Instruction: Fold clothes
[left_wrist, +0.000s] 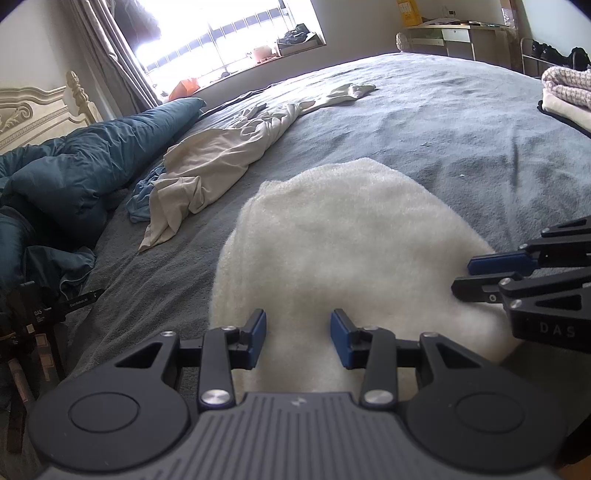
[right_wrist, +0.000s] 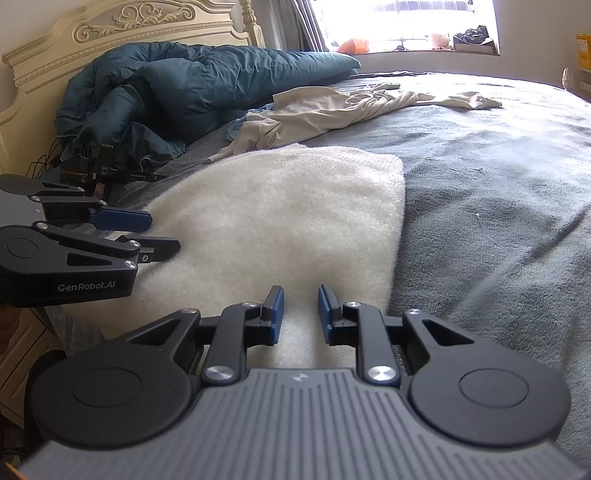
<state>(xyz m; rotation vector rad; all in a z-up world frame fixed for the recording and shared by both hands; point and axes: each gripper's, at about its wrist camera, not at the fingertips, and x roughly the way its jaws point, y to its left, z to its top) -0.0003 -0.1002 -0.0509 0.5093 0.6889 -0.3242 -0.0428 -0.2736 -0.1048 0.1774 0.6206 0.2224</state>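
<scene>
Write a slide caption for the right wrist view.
Two open grippers poised over a fluffy white garment on a grey bed.

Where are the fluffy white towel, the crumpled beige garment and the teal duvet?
fluffy white towel (left_wrist: 332, 236): left wrist view, middle of its top surface.
crumpled beige garment (left_wrist: 207, 158): left wrist view, its wide bunched part.
teal duvet (right_wrist: 192, 81): right wrist view, heaped middle.

White fleecy garment (left_wrist: 332, 236) — folded flat on grey bed; beige garment (left_wrist: 221, 155) — crumpled beyond.
</scene>
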